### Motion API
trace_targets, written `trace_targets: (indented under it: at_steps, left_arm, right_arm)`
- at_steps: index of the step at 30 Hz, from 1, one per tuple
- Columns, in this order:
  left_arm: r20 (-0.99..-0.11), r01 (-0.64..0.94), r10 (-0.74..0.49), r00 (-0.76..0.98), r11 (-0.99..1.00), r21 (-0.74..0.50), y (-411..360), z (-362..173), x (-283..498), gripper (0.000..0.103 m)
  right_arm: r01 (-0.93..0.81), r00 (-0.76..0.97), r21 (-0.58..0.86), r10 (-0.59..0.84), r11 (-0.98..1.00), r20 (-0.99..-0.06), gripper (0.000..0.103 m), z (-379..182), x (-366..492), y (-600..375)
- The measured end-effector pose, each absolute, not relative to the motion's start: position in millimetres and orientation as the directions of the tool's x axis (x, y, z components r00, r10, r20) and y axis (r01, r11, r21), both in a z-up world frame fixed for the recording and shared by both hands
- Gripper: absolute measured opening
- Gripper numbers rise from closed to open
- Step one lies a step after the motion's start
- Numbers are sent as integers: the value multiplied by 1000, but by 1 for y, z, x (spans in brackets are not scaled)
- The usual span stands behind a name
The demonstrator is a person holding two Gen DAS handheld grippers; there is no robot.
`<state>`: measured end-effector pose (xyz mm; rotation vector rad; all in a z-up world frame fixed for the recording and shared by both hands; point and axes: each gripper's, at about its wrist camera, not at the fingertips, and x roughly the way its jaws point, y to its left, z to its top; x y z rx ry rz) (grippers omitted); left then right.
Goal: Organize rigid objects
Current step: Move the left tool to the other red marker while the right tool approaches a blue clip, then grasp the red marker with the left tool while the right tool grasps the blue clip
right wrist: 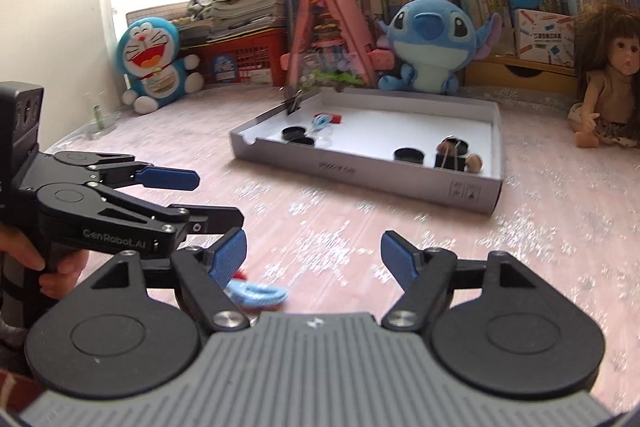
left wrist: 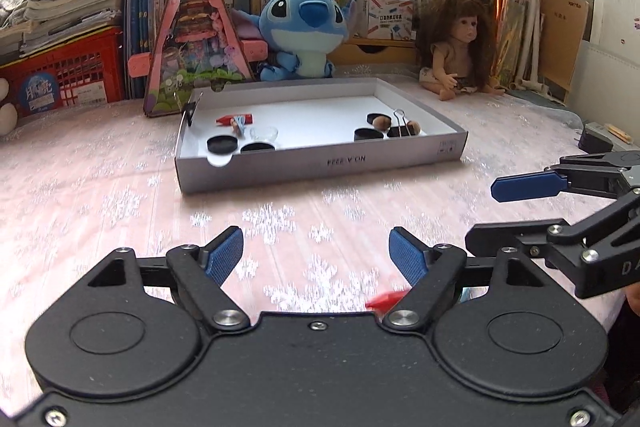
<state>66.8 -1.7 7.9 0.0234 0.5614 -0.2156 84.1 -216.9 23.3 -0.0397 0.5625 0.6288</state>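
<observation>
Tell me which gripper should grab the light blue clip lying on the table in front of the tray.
Right, probably. The light blue clip lies just beside the open right gripper's left fingertip. The left gripper, also open, shows only a red scrap near its fingers, not the clip itself.

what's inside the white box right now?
In the white box: black round caps, a red piece, a clear dish, a binder clip and brown balls. The near wall hides the floor strip behind it.

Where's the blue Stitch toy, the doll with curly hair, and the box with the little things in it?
Stitch toy (left wrist: 303, 23), left wrist view, on its face.
Doll (left wrist: 460, 39), left wrist view, on its face.
Box (left wrist: 320, 163), left wrist view, on its front wall.
</observation>
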Motion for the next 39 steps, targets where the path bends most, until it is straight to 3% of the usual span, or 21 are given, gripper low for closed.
trace_targets:
  at_steps: [5,10,13,15,17,31,39]
  left_arm:
    - [-536,179,-178,826,983,-51,3,0,57,79]
    - [-544,156,-177,821,984,-85,9,-5,57,79]
    - [-546,151,-174,820,985,-87,9,-6,56,79]
    - [-548,149,-173,818,985,-88,9,-7,56,79]
    - [-546,145,-172,820,985,-93,10,-7,56,79]
    - [-523,192,-255,813,966,-173,-11,2,29,79]
    - [-549,149,-193,813,981,-124,-47,-6,30,74]
  right_arm:
    - [-596,630,119,555,794,-544,83,13,70,-206]
    - [-596,607,142,560,790,-564,74,3,66,-199]
    - [-604,604,149,571,783,-556,63,3,64,-197]
    - [-600,605,153,570,785,-555,48,4,64,-195]
    - [-590,608,160,566,791,-556,42,3,65,-195]
    - [-409,758,109,404,906,-511,42,1,67,-223]
    - [-311,826,74,309,947,-471,42,-2,58,-234]
